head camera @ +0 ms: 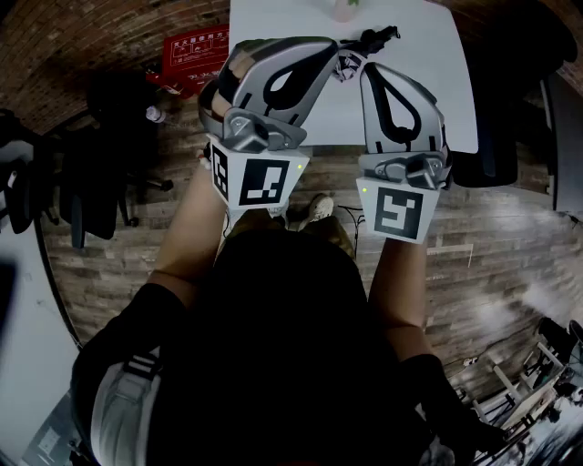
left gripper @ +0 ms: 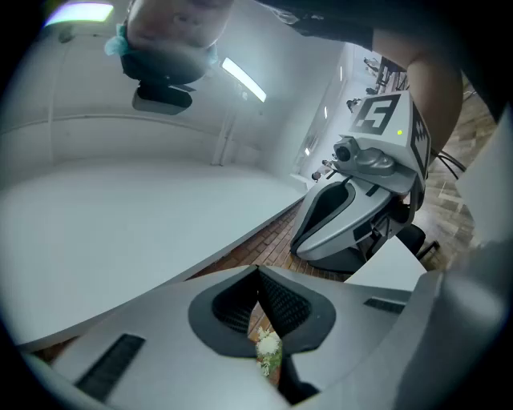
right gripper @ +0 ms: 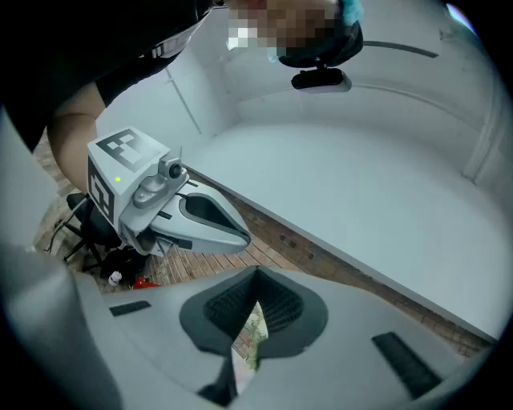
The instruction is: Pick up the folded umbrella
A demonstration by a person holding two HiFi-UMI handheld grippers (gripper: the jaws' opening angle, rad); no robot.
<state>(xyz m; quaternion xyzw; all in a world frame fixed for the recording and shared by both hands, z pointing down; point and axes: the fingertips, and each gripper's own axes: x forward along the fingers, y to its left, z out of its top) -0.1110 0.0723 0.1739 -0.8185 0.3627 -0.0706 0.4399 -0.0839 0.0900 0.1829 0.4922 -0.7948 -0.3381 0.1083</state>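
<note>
Left tongs (left gripper: 258,272): pressed together on nothing; you hold them raised over the near edge of the surface (head camera: 273,23).
Right tongs (right gripper: 256,274): likewise closed and empty, just beside the left pair, tips angled inward.
Reason for pose: both tips converge towards the umbrella, which reads as lining up before a reach; you must spread a pair first.
Umbrella (head camera: 375,39): dark and folded, lying on the surface just beyond the tips, partly hidden behind them.
Long axis: seems to run from lower left to upper right in the head view, the narrow end pointing upper right.
Flowers (left gripper: 267,346): glimpsed past the closed tongs.
</note>
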